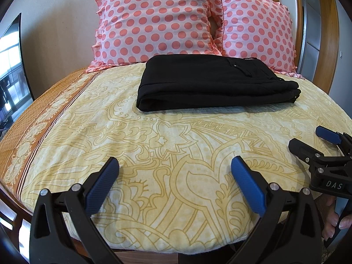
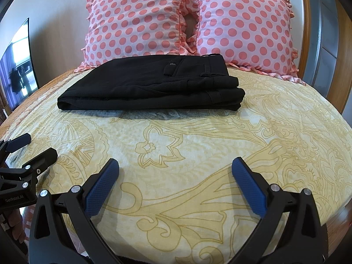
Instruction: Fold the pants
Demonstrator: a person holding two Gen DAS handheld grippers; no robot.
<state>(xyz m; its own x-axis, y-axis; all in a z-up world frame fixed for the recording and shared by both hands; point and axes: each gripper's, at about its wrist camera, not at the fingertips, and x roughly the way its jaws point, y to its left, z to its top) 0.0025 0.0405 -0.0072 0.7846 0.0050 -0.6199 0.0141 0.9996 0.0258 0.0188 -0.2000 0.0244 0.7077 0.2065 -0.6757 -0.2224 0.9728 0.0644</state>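
Pants (image 1: 211, 83), black woven cloth folded rectangular, lie on patterned bedspread (image 1: 176, 145); both grippers (image 1: 175, 165) (image 2: 175, 165) gape empty.

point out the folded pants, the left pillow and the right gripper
folded pants (image 2: 140, 83): right wrist view, top layer of the black stack.
left pillow (image 1: 154, 19): left wrist view, middle of its dotted face.
right gripper (image 2: 175, 165): right wrist view, midway between its open blue fingertips.

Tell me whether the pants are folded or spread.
Folded: the pants lie as a compact stacked rectangle on the bed, layered edges showing.
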